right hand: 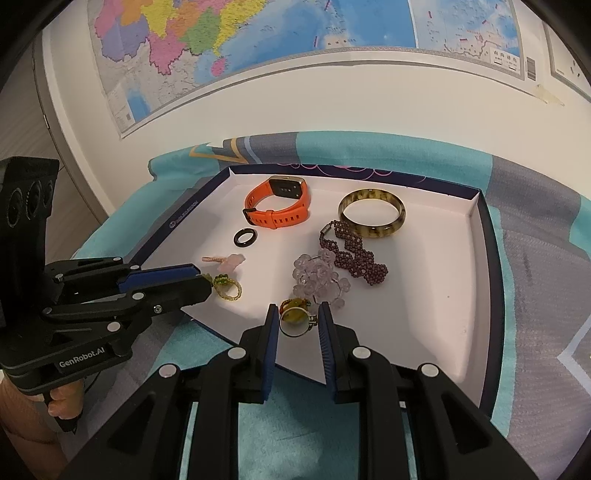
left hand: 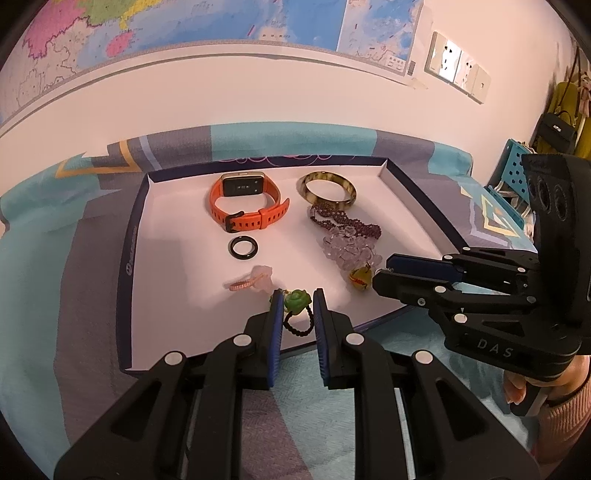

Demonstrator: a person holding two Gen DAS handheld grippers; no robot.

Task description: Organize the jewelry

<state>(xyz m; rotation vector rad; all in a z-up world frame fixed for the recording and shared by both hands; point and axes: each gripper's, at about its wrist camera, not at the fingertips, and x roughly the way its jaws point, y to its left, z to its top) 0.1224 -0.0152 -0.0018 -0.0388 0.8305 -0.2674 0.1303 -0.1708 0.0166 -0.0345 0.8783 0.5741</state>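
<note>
A shallow white tray holds the jewelry. My left gripper is open around a green bead ring at the tray's near edge; touch unclear. My right gripper is open around a yellow stone ring. An orange watch, a black ring, a pink ring, an amber bangle, a purple bead bracelet and a clear crystal bracelet lie in the tray.
The tray lies on a teal and grey patterned cloth. A wall with maps stands close behind. A blue perforated crate and bags stand at the far right.
</note>
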